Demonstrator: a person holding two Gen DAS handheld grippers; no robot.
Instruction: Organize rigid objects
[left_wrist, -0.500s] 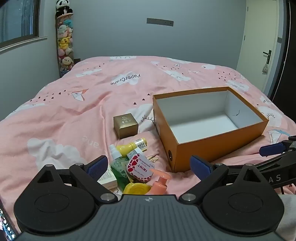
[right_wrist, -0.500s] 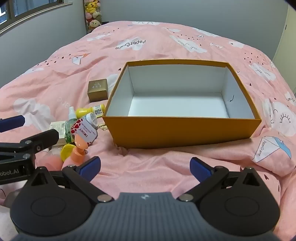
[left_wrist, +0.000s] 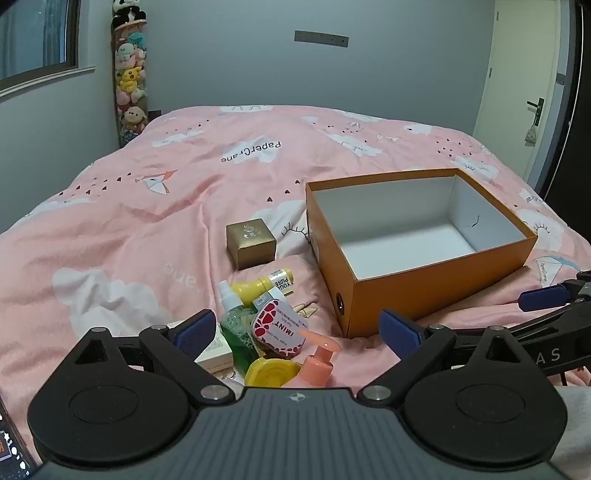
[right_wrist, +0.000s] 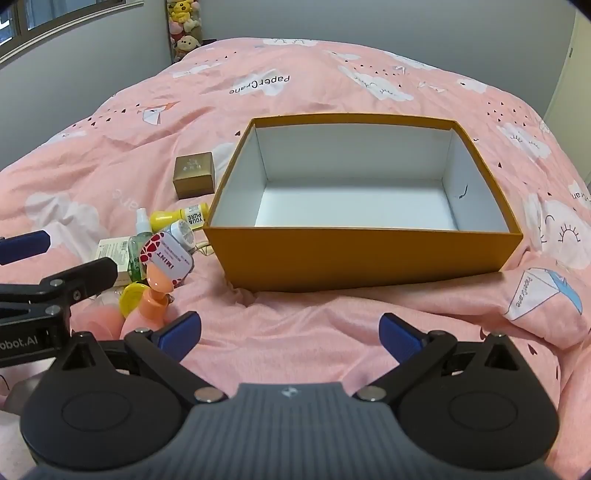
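An empty orange box (left_wrist: 417, 291) (right_wrist: 365, 254) with a white inside sits on the pink bed. Left of it lies a pile: a gold cube box (left_wrist: 251, 243) (right_wrist: 194, 173), a yellow bottle (left_wrist: 264, 282) (right_wrist: 177, 217), a green spray bottle (left_wrist: 236, 328) (right_wrist: 138, 243), a red-and-white IMINT tin (left_wrist: 279, 328) (right_wrist: 166, 258), a peach pump bottle (left_wrist: 317, 363) (right_wrist: 155, 299), a yellow lid (left_wrist: 271, 371) and a white carton (left_wrist: 216, 356). My left gripper (left_wrist: 297, 328) is open just above the pile. My right gripper (right_wrist: 290, 332) is open over bare bedding in front of the box.
A pink duvet (left_wrist: 147, 206) with cloud prints covers the whole bed. Stuffed toys (left_wrist: 129, 77) stack in the far left corner beside a window. A door (left_wrist: 528, 92) stands at the far right. The other gripper's arm shows at each view's edge.
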